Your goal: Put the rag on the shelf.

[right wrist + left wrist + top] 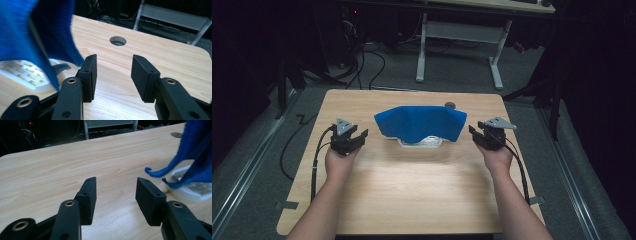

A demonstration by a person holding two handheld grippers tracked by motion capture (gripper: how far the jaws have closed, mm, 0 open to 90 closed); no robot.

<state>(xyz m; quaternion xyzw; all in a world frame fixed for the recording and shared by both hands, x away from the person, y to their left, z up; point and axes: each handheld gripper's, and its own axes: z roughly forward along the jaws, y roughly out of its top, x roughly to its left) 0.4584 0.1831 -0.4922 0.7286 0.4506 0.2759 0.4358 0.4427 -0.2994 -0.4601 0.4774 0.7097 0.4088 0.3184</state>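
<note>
One view, right tool's, shows table hole [117, 40] clearly.

You're at a light wood table [412, 190] w/ rounded corners in a dark room, lit from overhead so a bright patch falls on the top betw. your claws. A round cable hole [450, 105] sits near the far edge, ahead of the right claw. Beyond it, grey floor [452, 70] w/ loose black cables [372, 60] ahead-left of the left claw, and a white-legged desk frame [462, 35] straight ahead. Metal floor rails [247, 165] run outboard of each claw; surroundings fade to black.
</note>
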